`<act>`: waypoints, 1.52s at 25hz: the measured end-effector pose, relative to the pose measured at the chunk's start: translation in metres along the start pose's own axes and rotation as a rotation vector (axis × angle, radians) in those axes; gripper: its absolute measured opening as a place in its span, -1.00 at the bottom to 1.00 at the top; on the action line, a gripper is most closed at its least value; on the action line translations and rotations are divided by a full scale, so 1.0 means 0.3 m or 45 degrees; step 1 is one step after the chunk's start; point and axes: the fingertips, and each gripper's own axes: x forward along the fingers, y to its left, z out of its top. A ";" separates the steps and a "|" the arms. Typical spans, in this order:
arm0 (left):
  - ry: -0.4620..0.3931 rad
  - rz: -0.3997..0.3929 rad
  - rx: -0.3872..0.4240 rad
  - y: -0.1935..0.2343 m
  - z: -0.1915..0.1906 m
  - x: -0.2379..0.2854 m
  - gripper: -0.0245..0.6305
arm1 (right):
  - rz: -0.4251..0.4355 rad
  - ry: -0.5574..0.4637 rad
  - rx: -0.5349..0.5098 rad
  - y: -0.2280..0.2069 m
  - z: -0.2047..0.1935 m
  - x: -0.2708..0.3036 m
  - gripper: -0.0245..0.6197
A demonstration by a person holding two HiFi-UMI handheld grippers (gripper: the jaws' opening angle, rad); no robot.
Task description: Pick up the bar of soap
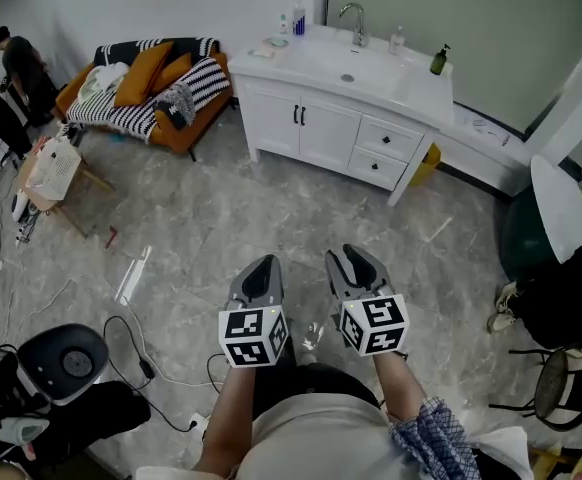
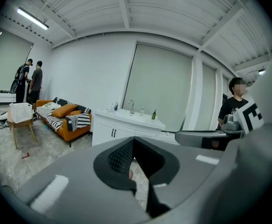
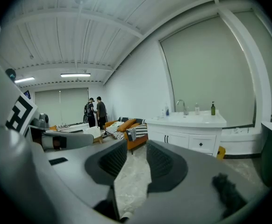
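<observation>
I stand on a marble floor, a few steps from a white vanity (image 1: 311,118) with a sink and faucet (image 1: 356,23). Small pale items lie at the counter's left end (image 1: 271,46); they are too small to tell which is the bar of soap. My left gripper (image 1: 261,268) is held out low in front of me, its jaws together at the tips and empty (image 2: 133,140). My right gripper (image 1: 356,263) hangs beside it with a clear gap between its pads and nothing in it (image 3: 137,150). Both point toward the vanity (image 3: 192,129).
An orange sofa (image 1: 151,88) with striped blankets stands left of the vanity. Two people (image 1: 11,68) stand at the far left near a white basket on a stool (image 1: 56,168). Cables (image 1: 161,368) and a round black device (image 1: 66,363) lie by my feet. Another person (image 2: 234,108) is at the right.
</observation>
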 end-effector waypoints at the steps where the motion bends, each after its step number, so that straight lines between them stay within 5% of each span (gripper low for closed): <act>1: -0.003 0.000 0.006 0.004 0.005 0.012 -0.90 | -0.006 0.008 -0.003 -0.009 -0.002 0.015 -0.55; 9: 0.027 -0.033 0.104 0.031 0.023 0.116 -0.90 | -0.021 0.027 -0.025 -0.047 0.015 0.138 -0.55; 38: 0.067 -0.099 0.069 0.469 0.249 0.564 -0.90 | -0.103 0.139 -0.040 -0.052 0.144 0.785 -0.55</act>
